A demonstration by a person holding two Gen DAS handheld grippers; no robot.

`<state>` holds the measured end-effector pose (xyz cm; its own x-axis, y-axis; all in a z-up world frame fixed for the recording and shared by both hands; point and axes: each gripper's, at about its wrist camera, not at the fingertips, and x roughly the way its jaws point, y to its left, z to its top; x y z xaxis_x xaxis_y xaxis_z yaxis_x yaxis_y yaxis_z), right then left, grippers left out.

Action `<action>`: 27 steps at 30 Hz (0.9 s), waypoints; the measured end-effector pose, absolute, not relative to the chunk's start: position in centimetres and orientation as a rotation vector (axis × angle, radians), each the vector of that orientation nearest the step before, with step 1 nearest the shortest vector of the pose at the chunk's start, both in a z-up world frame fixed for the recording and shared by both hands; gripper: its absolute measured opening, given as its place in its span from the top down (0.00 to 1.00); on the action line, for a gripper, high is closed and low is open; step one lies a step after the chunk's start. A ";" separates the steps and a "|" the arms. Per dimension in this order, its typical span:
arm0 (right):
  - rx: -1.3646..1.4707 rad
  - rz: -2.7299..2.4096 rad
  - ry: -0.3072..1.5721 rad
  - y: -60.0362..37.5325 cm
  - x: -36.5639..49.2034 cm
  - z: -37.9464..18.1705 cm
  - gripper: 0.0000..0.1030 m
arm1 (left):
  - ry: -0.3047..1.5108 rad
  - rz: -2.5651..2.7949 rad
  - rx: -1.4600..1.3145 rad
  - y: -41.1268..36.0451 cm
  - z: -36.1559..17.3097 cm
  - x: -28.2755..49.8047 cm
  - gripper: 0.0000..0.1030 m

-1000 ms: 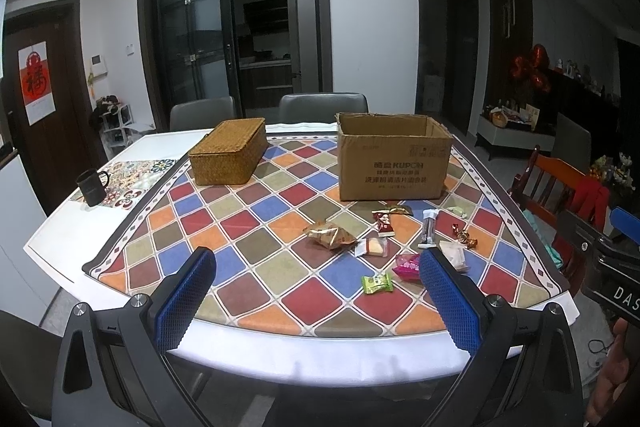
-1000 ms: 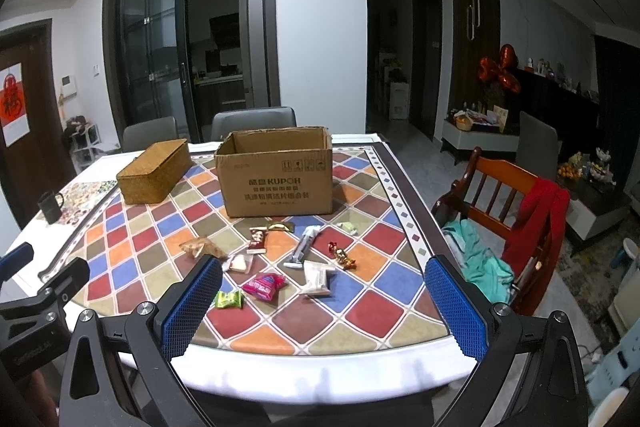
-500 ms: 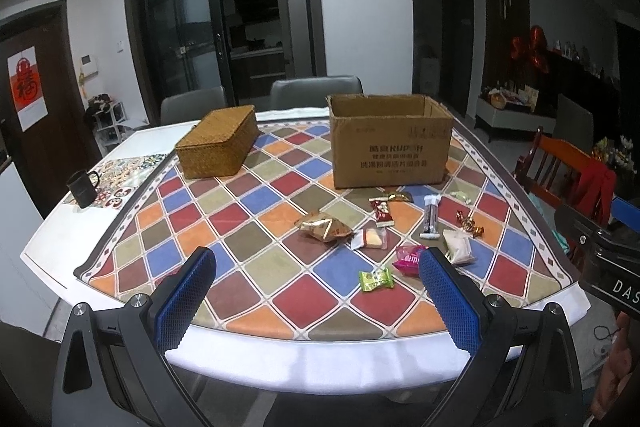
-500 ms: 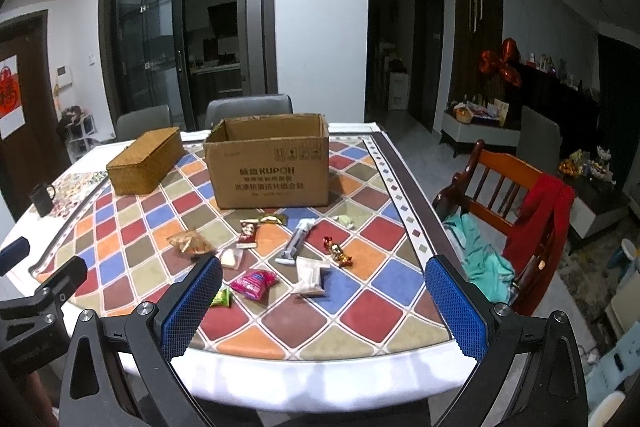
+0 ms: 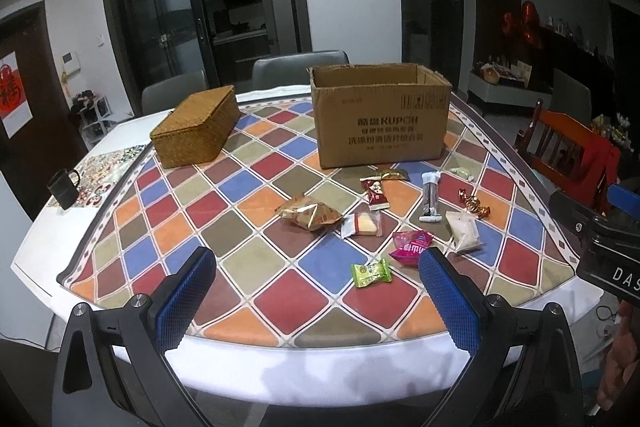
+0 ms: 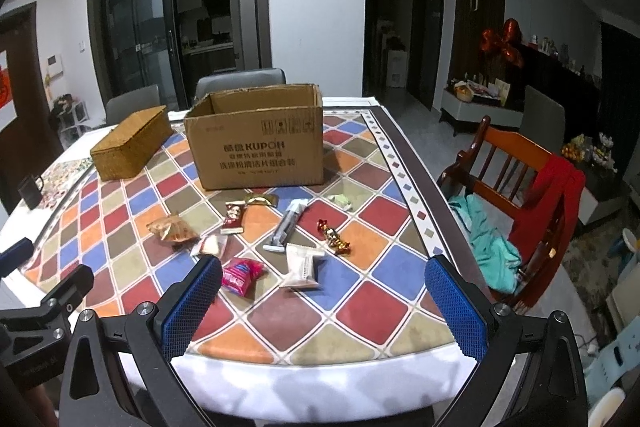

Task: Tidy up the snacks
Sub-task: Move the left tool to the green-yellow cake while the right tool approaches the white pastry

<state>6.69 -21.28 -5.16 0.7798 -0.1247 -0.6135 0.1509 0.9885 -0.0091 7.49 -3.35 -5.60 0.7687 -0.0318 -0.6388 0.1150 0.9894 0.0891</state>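
Observation:
Several wrapped snacks lie loose on the checkered tablecloth in front of an open cardboard box (image 5: 380, 119) (image 6: 260, 143). Among them are a green candy (image 5: 371, 271), a pink packet (image 5: 412, 247) (image 6: 242, 275), a white packet (image 5: 463, 231) (image 6: 303, 264), a gold bag (image 5: 310, 213) (image 6: 172, 228) and a long grey bar (image 5: 431, 195) (image 6: 286, 225). My left gripper (image 5: 316, 269) is open and empty above the table's near edge. My right gripper (image 6: 322, 277) is open and empty, to the right of the left one.
A closed wicker box (image 5: 196, 127) (image 6: 130, 143) stands at the back left. A black mug (image 5: 63, 187) sits at the table's left edge. A wooden chair (image 6: 520, 187) with red and teal cloths stands to the right. Grey chairs stand behind the table.
Both grippers have moved forward and a little closer to the table; the snacks and boxes appear larger. Nothing on the table has moved.

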 end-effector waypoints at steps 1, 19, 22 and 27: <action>0.040 -0.148 0.662 -21.2 7.0 -5.4 0.01 | 0.693 -0.081 0.124 -3.4 -5.8 7.7 0.00; 0.021 -0.137 0.721 -21.1 11.3 -9.3 0.01 | 0.793 -0.118 0.131 -5.2 -11.4 11.6 0.00; 0.017 -0.138 0.727 -21.1 11.8 -9.9 0.01 | 0.806 -0.117 0.136 -5.4 -12.1 12.0 0.00; 0.008 -0.136 0.747 -21.2 12.7 -11.1 0.01 | 0.824 -0.113 0.127 -5.4 -13.2 12.8 0.00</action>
